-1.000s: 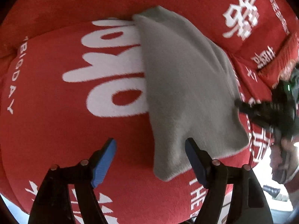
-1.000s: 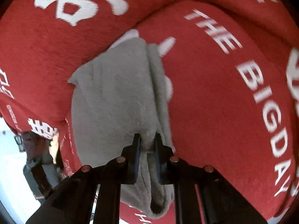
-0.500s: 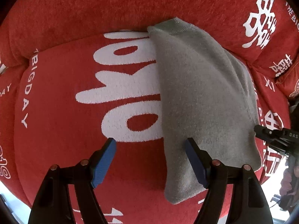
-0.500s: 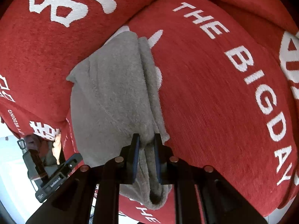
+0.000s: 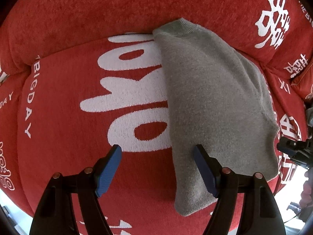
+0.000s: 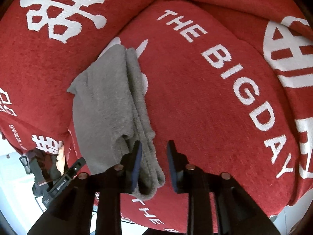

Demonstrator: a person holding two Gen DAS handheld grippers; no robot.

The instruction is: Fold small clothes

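A small grey knitted garment (image 5: 211, 101) lies folded lengthwise on a red sofa seat cushion (image 5: 78, 101). My left gripper (image 5: 158, 152) is open and empty, just above the cushion, with its right finger over the garment's near edge. In the right wrist view the garment (image 6: 109, 105) shows stacked folded layers along its right edge. My right gripper (image 6: 153, 146) is open, its jaws apart around the folded edge, holding nothing. The right gripper's tip also shows at the right edge of the left wrist view (image 5: 293, 150).
The sofa has a red cover with white lettering; its backrest (image 5: 137, 5) rises behind the garment. A red pillow (image 5: 305, 82) lies at the far right. The other gripper and the person's hand (image 6: 58, 168) show at the lower left of the right wrist view.
My right gripper has opened and let go of the garment's folded edge, which now rests on the cushion. My left gripper has drawn back a little, staying open.
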